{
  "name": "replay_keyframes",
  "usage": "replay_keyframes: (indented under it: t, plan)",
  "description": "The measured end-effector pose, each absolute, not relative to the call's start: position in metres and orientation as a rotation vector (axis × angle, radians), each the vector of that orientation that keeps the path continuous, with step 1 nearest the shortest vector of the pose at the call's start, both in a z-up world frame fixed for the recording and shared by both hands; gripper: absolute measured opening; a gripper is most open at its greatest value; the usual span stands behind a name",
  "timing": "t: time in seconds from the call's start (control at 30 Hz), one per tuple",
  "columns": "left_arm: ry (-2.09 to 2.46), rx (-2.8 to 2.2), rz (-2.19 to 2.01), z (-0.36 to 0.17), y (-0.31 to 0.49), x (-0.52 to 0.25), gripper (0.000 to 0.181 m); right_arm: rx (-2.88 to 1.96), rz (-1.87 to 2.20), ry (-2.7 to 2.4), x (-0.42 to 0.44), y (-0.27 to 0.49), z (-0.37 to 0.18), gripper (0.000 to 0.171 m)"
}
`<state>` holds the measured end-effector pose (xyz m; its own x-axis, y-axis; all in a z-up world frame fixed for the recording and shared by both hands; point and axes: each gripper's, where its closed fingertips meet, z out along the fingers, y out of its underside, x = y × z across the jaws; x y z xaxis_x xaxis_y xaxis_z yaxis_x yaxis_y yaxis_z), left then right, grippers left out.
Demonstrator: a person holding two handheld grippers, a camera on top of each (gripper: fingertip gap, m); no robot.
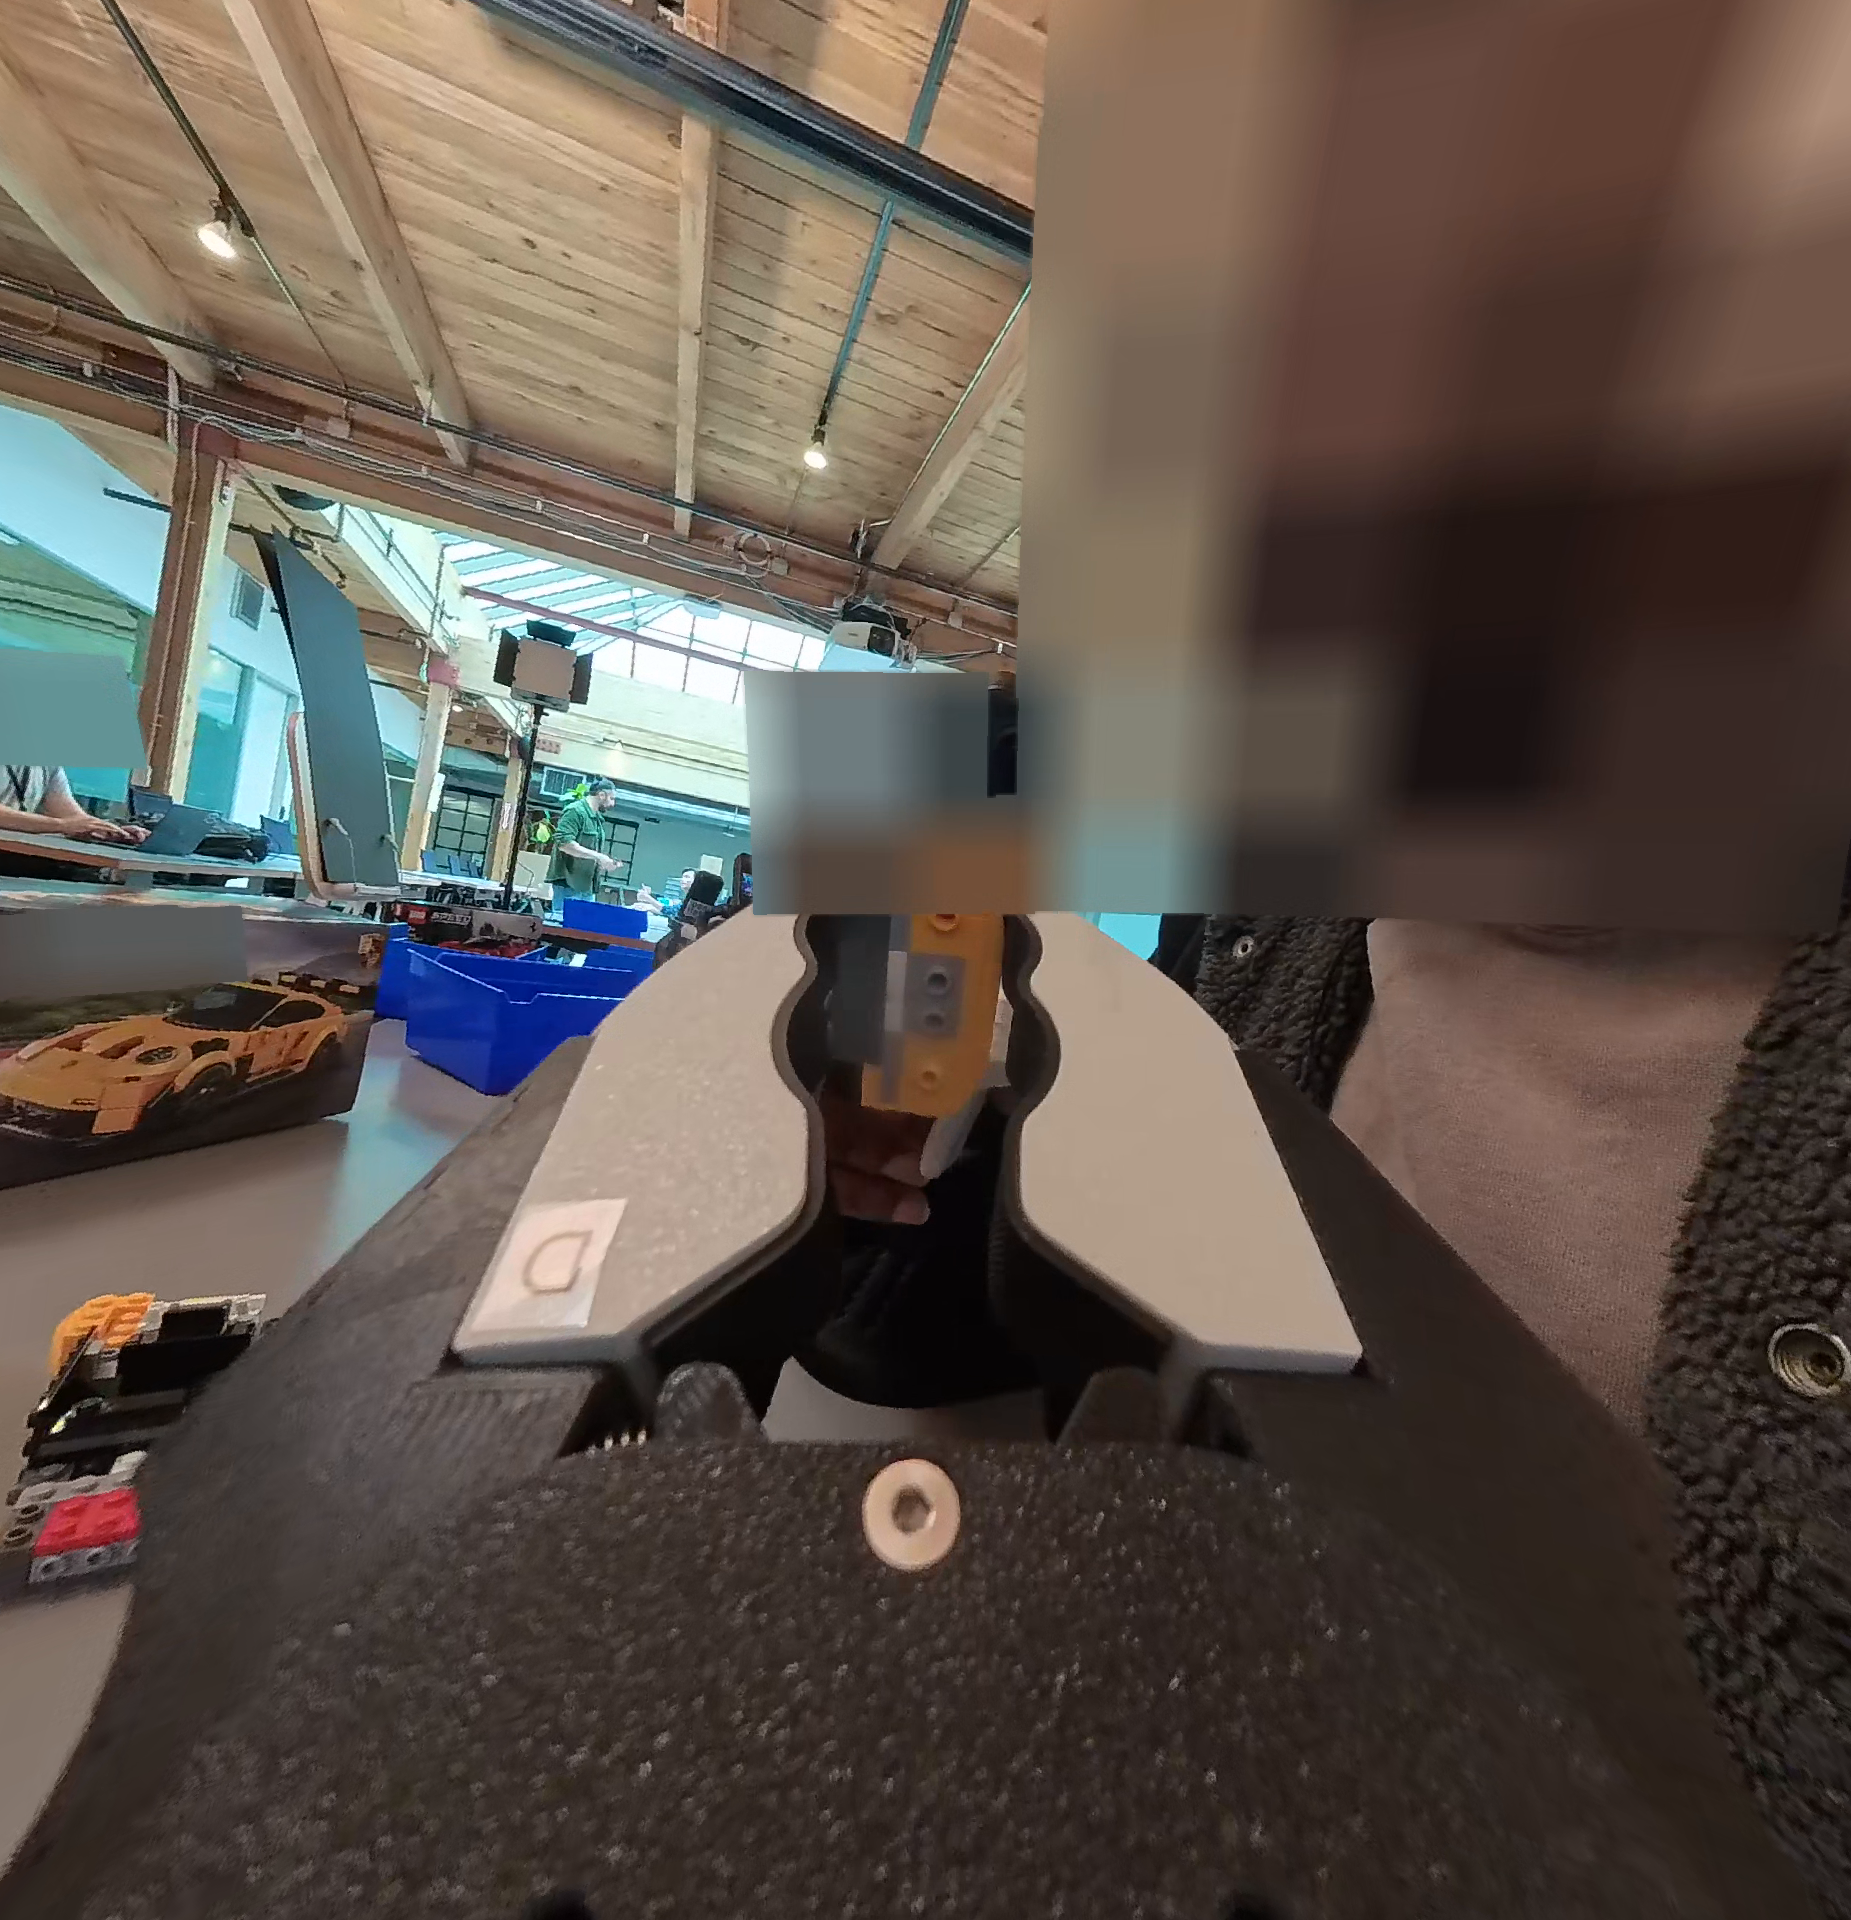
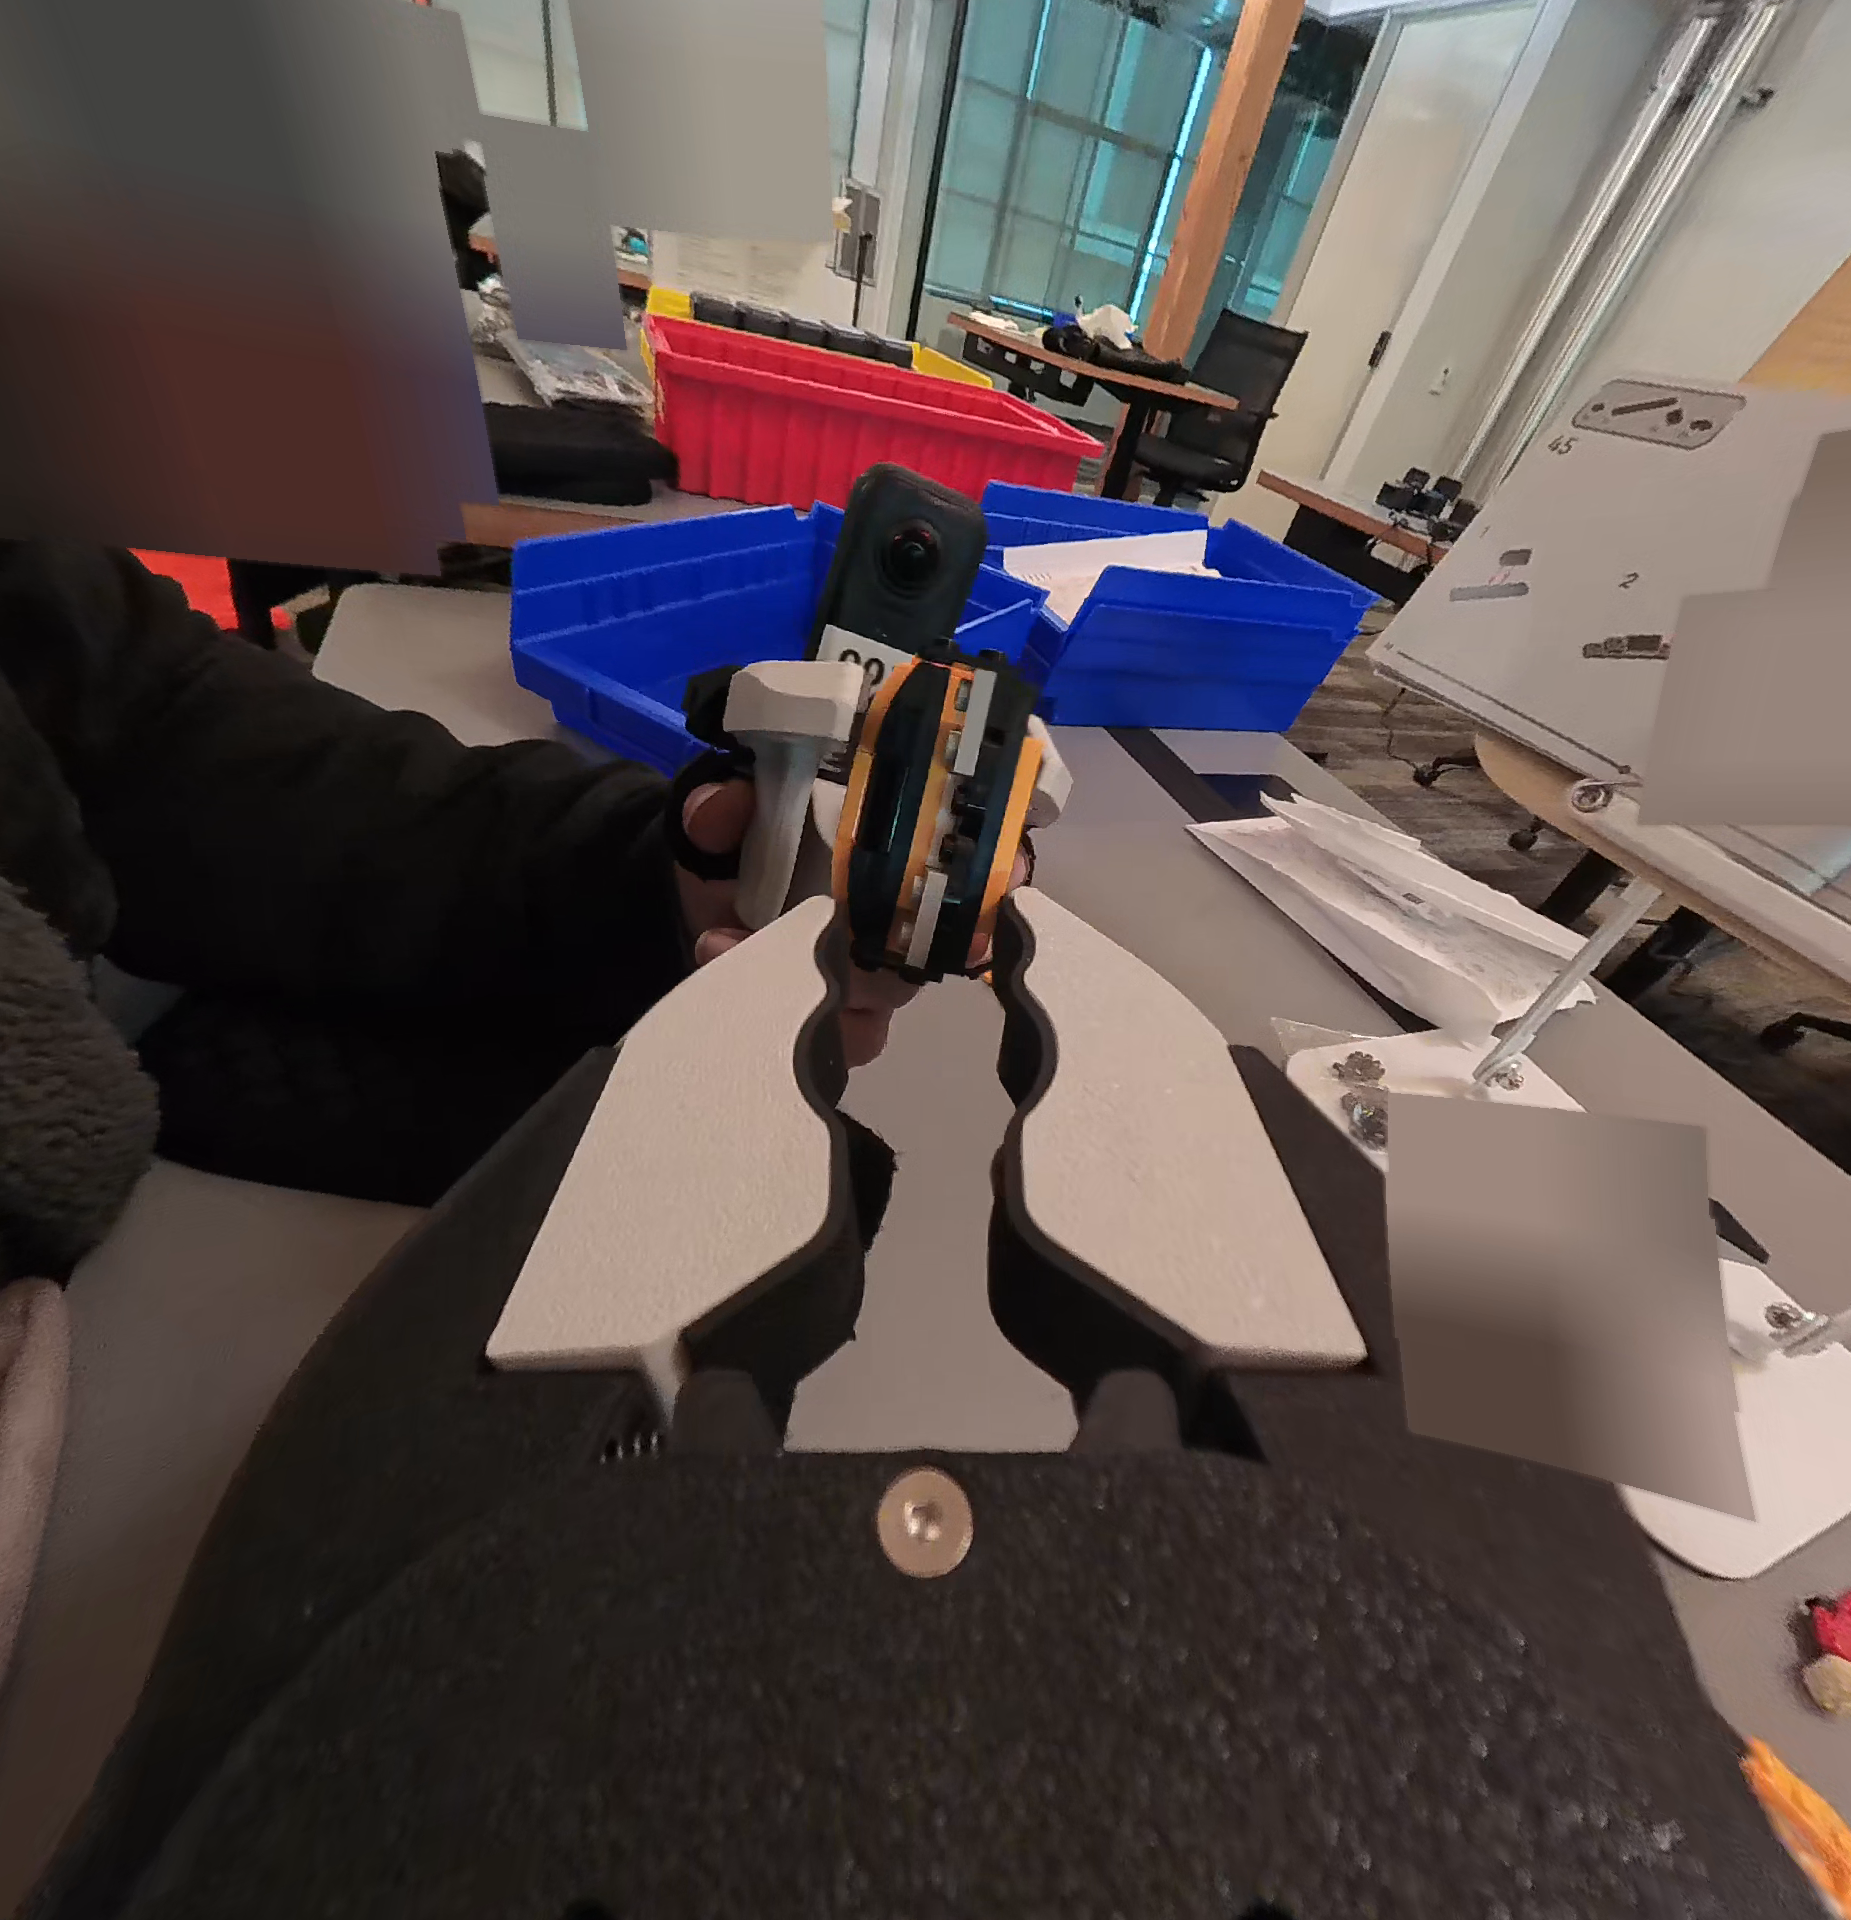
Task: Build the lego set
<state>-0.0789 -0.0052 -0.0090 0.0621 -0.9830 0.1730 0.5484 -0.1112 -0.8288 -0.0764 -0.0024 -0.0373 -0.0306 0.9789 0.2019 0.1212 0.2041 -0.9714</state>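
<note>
An orange, black and grey lego sub-assembly (image 2: 926, 821) is held up above the grey table (image 2: 1160, 883). My left gripper (image 1: 916, 1023) is shut on it, and the piece (image 1: 936, 1013) fills the gap between its tips. In the right wrist view the left gripper (image 2: 921, 748) clamps the piece from the far side, with its camera above. My right gripper (image 2: 919, 935) has its tips closed on the lower end of the same piece. A partly built black car chassis (image 1: 100, 1434) lies on the table at lower left.
The lego box (image 1: 162, 1049) and blue bins (image 1: 505, 1008) stand to the left. Blue bins (image 2: 640, 623), a red bin (image 2: 848, 416), an instruction booklet on a stand (image 2: 1586, 582), paper bags (image 2: 1399, 914) and loose pieces (image 2: 1846, 1642) are around. The person's dark sleeve (image 2: 329, 810) is at left. My left and right fingertips are right by each other.
</note>
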Motion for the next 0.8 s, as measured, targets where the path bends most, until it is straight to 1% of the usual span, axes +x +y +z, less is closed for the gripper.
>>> replay_keyframes:
  t: [0.03, 0.3, 0.37, 0.5, 0.8]
  plan:
    - [0.625, -0.925, -1.454, -0.009, -0.005, -0.079, 0.032, -1.144, 1.015, -1.395, -0.077, -0.002, -0.037, 0.026]
    - [0.629, -0.988, -1.382, -0.015, 0.003, -0.081, 0.032, -1.222, 1.121, -1.38, -0.078, 0.005, -0.044, 0.026]
    - [0.652, -1.027, -1.324, -0.019, 0.006, -0.08, 0.031, -1.249, 1.198, -1.355, -0.078, 0.004, -0.042, 0.033]
    - [0.708, -1.079, -1.252, -0.027, 0.008, -0.072, 0.031, -1.264, 1.24, -1.282, -0.075, 0.014, -0.036, 0.026]
    - [0.739, -1.111, -1.198, -0.031, 0.008, -0.066, 0.031, -1.253, 1.281, -1.294, -0.074, 0.011, -0.038, 0.025]
